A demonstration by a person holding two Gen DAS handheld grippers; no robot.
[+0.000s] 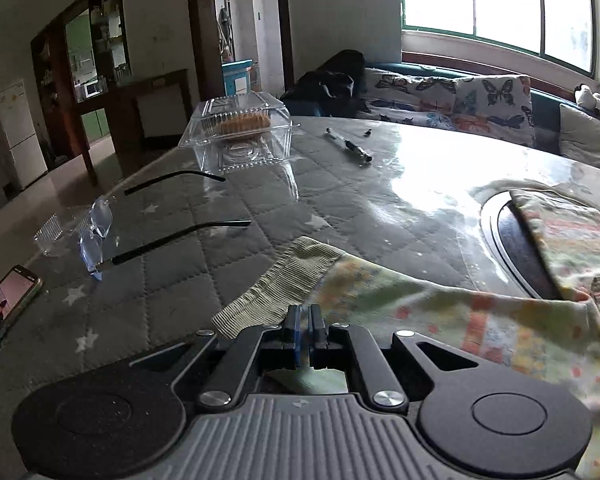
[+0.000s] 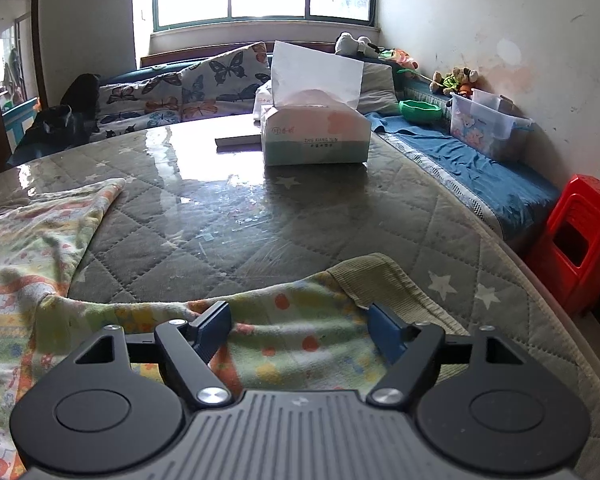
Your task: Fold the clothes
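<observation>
1. The left gripper (image 1: pixel 305 322) has its jaws pressed together over a sleeve of the garment (image 1: pixel 440 312), just behind the ribbed cuff (image 1: pixel 276 284). Whether cloth is truly pinched between the pads cannot be told; a strip shows beneath them.
2. The right gripper (image 2: pixel 300 332) has its jaws wide, straddling the other sleeve near its cuff (image 2: pixel 376 276); nothing is held. The garment lies spread on the table (image 2: pixel 260 216), its body running left of these jaws.
3. Risk, left: if the pinch is shallow, the sleeve would likely slip out on lifting, and the fold would come out crooked.
4. Risk, right: closing from here may catch only a top ridge of bunched cloth, so the sleeve drags rather than lifts.
5. Risk, surface: the table looks glossy, so the whole garment may slide instead of folding.
6. Risk, further out: the glasses (image 1: pixel 96 232) lie ahead and left of the left jaws, and the phone (image 1: pixel 8 304) far left; a swept sleeve could knock them.
7. Containers: a clear clamshell box (image 1: pixel 238 132), ahead of the left jaws, holds something brown, probably food; its lid looks closed.
8. The tissue box (image 2: pixel 314 136), ahead of the right jaws, has a sheet standing up from its slot.
9. Far right, off the table, a clear bin (image 2: pixel 488 128) has contents too small to name.
</observation>
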